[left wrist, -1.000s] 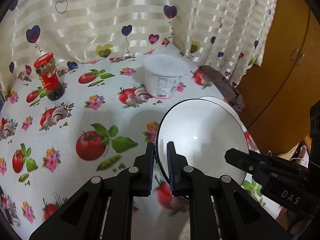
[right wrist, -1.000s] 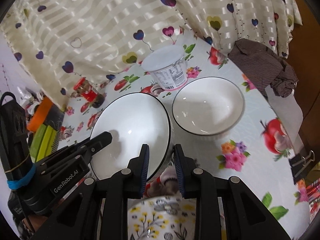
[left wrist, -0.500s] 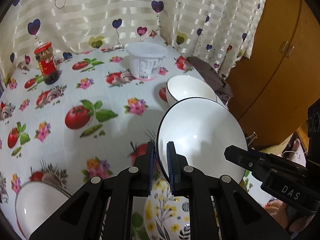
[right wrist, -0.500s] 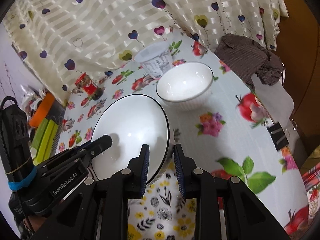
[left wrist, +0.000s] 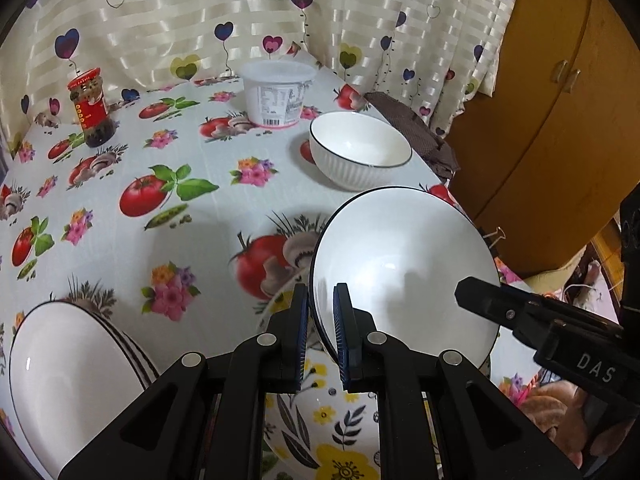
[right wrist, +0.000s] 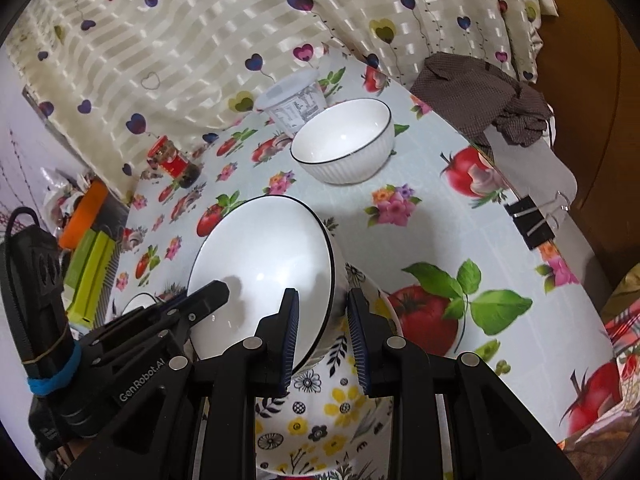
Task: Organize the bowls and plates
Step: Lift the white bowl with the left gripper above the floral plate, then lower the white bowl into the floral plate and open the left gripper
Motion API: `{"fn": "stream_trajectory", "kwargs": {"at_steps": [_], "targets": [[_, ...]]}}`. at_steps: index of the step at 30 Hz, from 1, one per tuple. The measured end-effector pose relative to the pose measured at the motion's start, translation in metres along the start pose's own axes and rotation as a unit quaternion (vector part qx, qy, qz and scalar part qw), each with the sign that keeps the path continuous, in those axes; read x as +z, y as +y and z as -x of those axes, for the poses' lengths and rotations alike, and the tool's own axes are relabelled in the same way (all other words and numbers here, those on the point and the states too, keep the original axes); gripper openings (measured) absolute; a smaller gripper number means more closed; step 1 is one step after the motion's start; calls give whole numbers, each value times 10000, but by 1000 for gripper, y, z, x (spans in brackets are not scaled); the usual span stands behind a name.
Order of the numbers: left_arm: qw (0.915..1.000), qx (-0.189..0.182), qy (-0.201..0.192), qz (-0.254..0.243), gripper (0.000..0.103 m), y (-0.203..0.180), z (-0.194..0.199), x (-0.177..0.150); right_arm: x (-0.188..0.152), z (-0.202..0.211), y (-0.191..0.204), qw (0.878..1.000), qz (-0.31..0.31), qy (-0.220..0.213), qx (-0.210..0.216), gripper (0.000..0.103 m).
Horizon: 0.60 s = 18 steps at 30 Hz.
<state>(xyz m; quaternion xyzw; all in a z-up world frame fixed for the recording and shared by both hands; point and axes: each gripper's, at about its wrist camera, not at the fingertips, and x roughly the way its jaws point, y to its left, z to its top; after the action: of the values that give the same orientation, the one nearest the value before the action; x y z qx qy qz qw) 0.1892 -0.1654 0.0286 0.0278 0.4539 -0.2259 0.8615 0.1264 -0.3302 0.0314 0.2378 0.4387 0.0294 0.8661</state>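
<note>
Both grippers are pinching 1 white bowl (left wrist: 400,272) by its rim: left gripper (left wrist: 321,336) on the near-left edge, right gripper (right wrist: 323,340) on the opposite wall. Bowl's hanging just above the floral plate (right wrist: 320,420). Glazed ceramic, prob heavy, slippery, chips easily. Keep rim grips deep.

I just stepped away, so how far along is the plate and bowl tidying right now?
Nothing looks stacked yet. In hand: both the left gripper and right gripper clamp opposite rims of the black-rimmed white bowl, held above the flowered plate. Left: a ribbed white bowl near the yogurt tub, and another white bowl at the near left, sit apart.
</note>
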Motion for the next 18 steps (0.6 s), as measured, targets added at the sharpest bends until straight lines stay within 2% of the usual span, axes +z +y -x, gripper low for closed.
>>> {"fn": "stream_trajectory", "kwargs": {"at_steps": [18], "targets": [[9995, 153, 286, 17, 13, -11, -8, -31, -25, -4, -15, 9996, -20, 281, -1, 25]]}}
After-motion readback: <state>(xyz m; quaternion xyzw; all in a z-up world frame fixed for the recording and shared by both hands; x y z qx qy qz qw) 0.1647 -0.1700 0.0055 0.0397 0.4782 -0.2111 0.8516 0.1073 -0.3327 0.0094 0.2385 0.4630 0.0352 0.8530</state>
